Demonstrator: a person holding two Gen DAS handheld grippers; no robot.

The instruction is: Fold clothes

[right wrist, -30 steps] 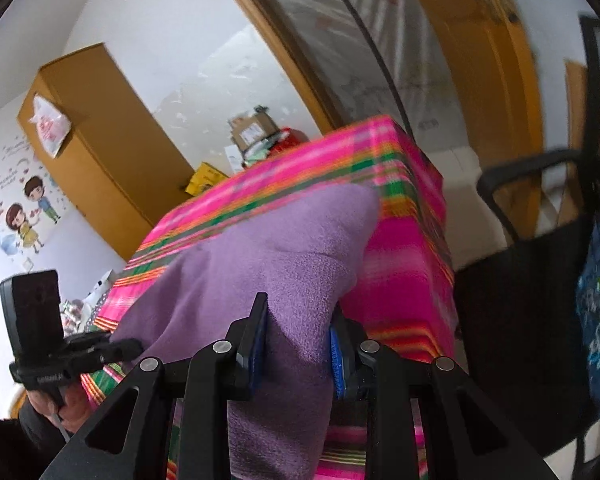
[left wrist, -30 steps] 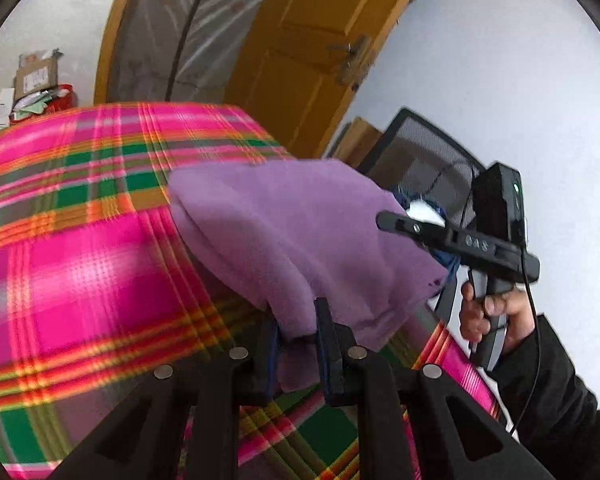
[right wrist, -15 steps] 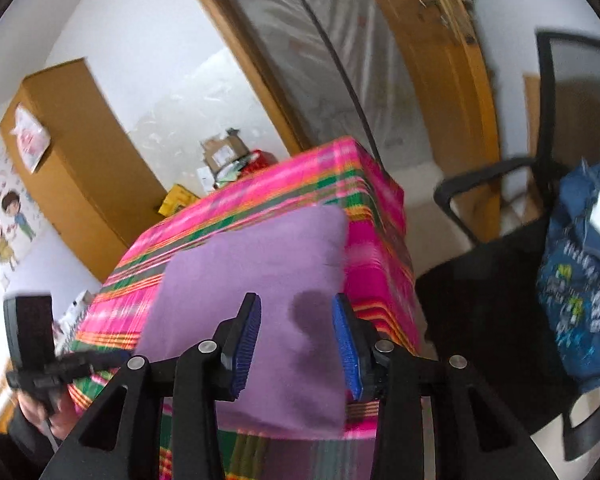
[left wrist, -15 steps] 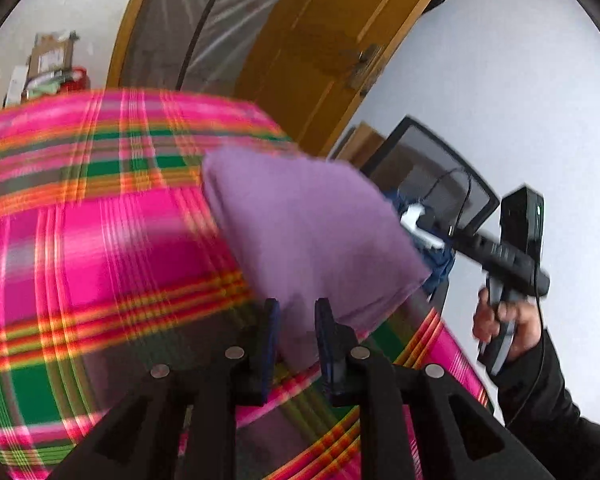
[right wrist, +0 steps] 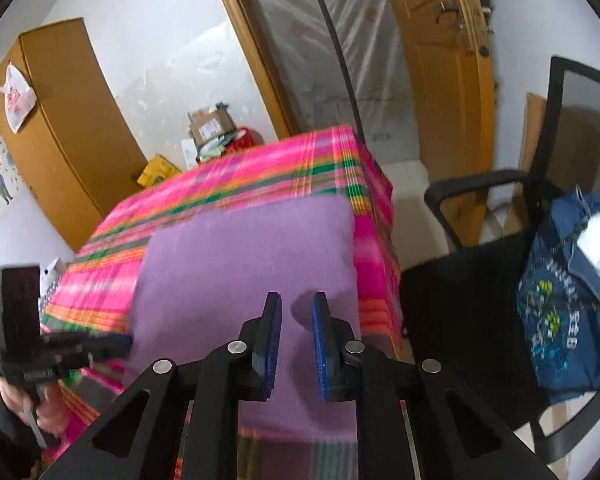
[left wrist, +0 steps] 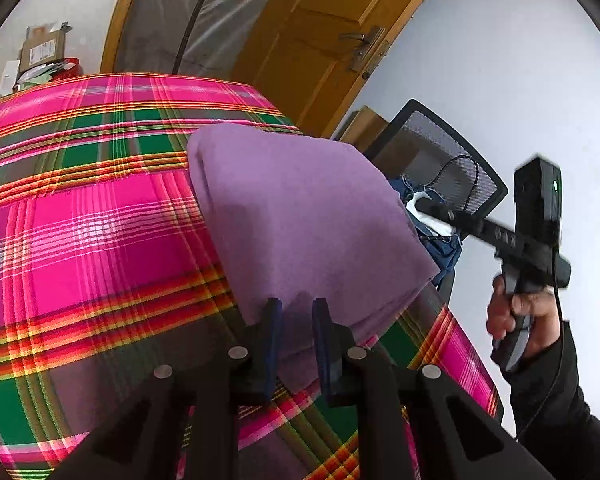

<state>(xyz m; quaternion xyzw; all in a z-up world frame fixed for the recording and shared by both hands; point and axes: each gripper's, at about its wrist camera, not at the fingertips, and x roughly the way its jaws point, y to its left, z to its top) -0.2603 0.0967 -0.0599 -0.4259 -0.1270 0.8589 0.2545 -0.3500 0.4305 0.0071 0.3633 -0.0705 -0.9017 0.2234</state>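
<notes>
A purple cloth lies folded into a flat rectangle on the pink plaid table, at its right end. My left gripper hovers over the cloth's near edge, open, with only its shadow falling on the fabric. In the right wrist view the same purple cloth reaches the plaid table's right edge. My right gripper stands open just above the cloth and holds nothing. Each gripper shows in the other's view, held by a hand in a black sleeve.
A black mesh office chair stands right of the table with a blue patterned bag on it. Behind are an orange door, a plastic-covered doorway, a tall wooden cabinet and cardboard boxes.
Both grippers let go of the purple cloth. It was lifted and bunched a second ago and now lies flat and folded. Both grippers have drawn back a little, their jaws narrower.
</notes>
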